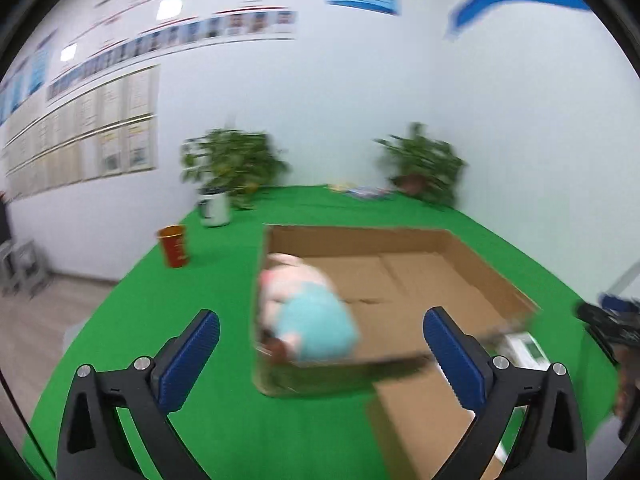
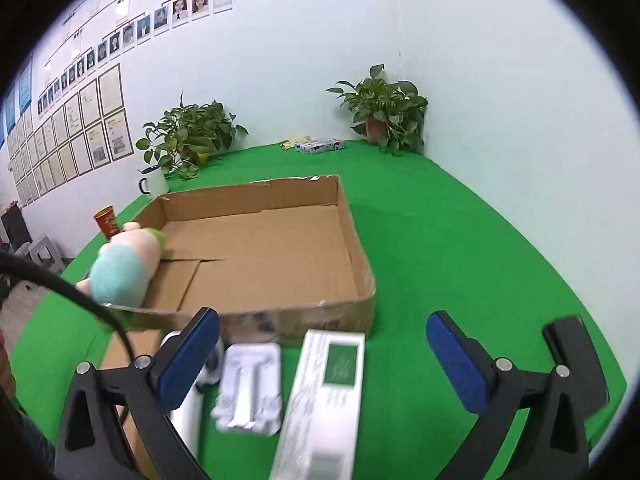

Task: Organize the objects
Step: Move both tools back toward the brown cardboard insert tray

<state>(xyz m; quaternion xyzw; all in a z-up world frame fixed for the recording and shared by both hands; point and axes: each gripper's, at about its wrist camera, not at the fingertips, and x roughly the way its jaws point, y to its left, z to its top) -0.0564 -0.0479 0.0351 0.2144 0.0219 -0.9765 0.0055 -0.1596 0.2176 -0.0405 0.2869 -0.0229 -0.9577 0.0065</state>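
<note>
An open shallow cardboard box (image 1: 404, 280) (image 2: 260, 248) sits on the green table. A pink and teal plush toy (image 1: 304, 312) (image 2: 124, 268) lies in its near left corner. My left gripper (image 1: 320, 344) is open and empty, hovering just in front of the box over the toy. My right gripper (image 2: 322, 352) is open and empty above a long white and green carton (image 2: 324, 404), a white moulded tray (image 2: 248, 388) and a white object (image 2: 188, 420) lying in front of the box. The carton shows at the right in the left wrist view (image 1: 526, 348).
A red cup (image 1: 174, 246) (image 2: 107, 220), a white mug (image 1: 214, 208) (image 2: 154, 184) and two potted plants (image 1: 232, 160) (image 1: 422, 160) stand at the table's back. A small blue-white pack (image 2: 320, 145) lies near the back wall. A brown cardboard flap (image 1: 420, 420) lies in front of the box.
</note>
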